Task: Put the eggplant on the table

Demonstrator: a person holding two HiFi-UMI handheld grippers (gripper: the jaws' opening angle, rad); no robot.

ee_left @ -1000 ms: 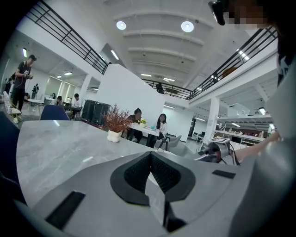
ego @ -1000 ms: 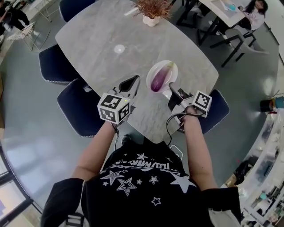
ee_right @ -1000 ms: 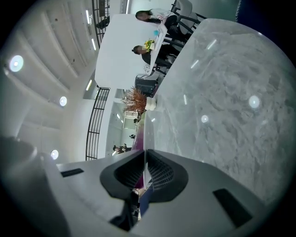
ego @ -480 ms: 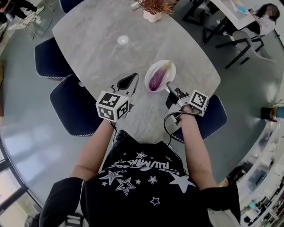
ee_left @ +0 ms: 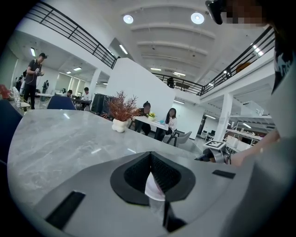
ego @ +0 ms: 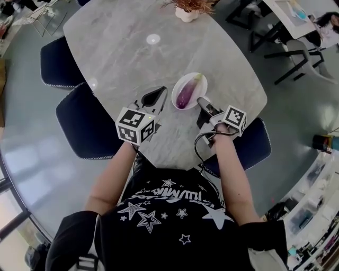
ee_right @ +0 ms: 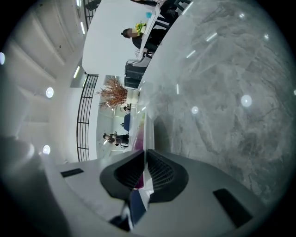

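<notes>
My right claw [ego: 201, 100] looks clenched on the near rim of the plate [ego: 177, 89]. The eggplant [ego: 186, 93] lies on that plate just ahead, its long axis running away from me. My left claw [ego: 154, 96] sits clenched and empty farther off over the desk [ego: 122, 58].

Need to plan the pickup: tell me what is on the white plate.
One purple eggplant lies on the plate; nothing else shows. The plate's surface under it is covered.

eggplant [ego: 185, 94] in plate [ego: 177, 87] | plate on table [ego: 116, 58] | potted plant [ego: 188, 9] behind
</notes>
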